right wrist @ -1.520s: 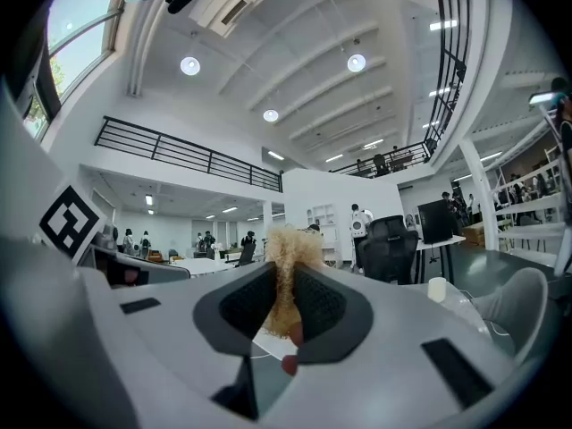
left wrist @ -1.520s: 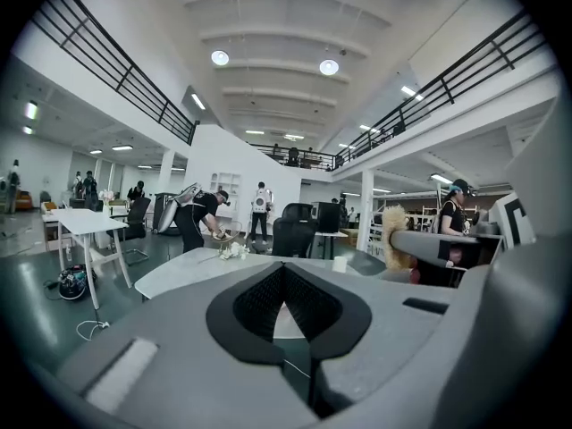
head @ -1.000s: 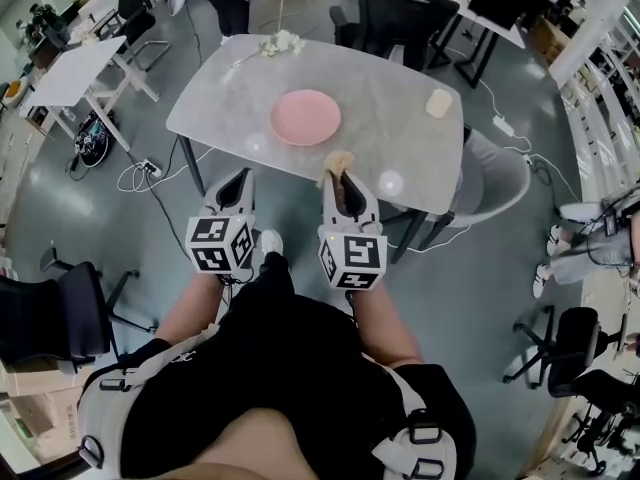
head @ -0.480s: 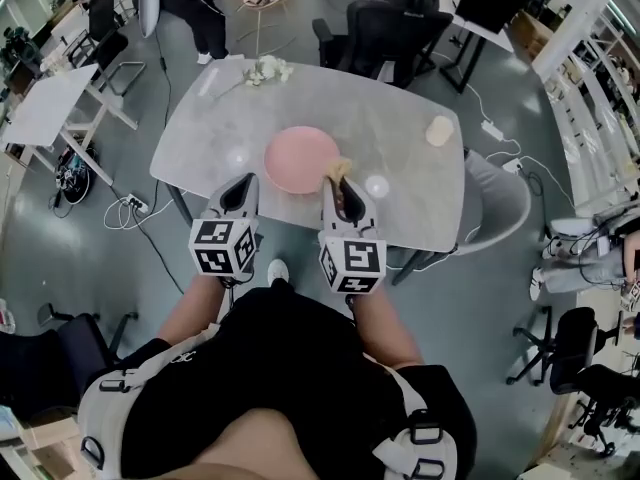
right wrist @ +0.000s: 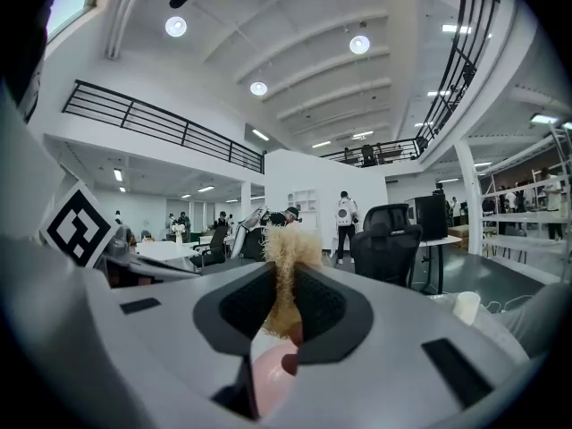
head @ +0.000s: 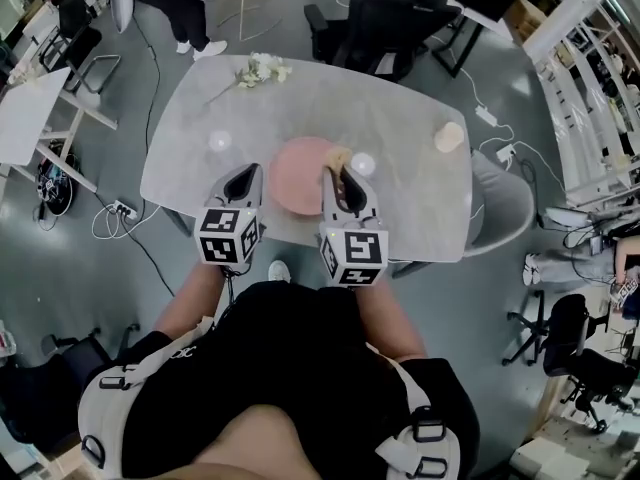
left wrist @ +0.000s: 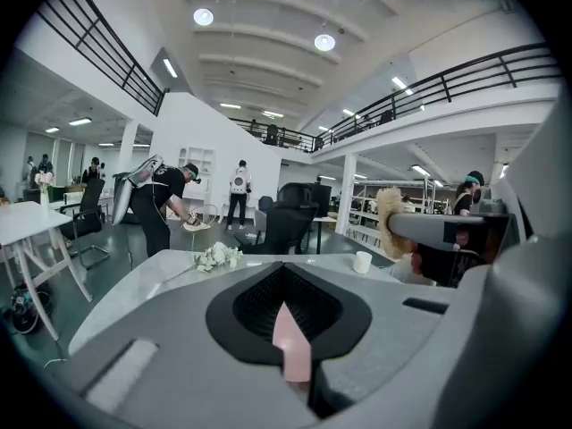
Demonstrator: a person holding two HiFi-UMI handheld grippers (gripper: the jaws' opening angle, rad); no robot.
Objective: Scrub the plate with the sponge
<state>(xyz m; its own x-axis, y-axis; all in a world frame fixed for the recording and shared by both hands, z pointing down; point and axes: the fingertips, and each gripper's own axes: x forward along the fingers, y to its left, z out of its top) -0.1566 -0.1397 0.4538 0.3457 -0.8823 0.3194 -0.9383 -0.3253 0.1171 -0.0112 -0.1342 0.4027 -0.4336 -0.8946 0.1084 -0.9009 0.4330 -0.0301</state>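
Note:
A round pink plate lies on the grey marble table, close to its near edge. My left gripper hangs just left of the plate with its jaws shut and nothing held. In the left gripper view a sliver of the plate shows past the shut left gripper. My right gripper is over the plate's right rim, shut on a tan fluffy sponge. In the right gripper view the sponge stands upright in the right gripper, above the plate.
A pale cup stands at the table's right end, and white flowers lie at its far left. A grey chair is at the right end, with black office chairs beyond. People stand in the background.
The table and plate have drawn closer. Both grippers have moved forward from short of the table to over its near edge, flanking the plate. The sponge stays in the right gripper.

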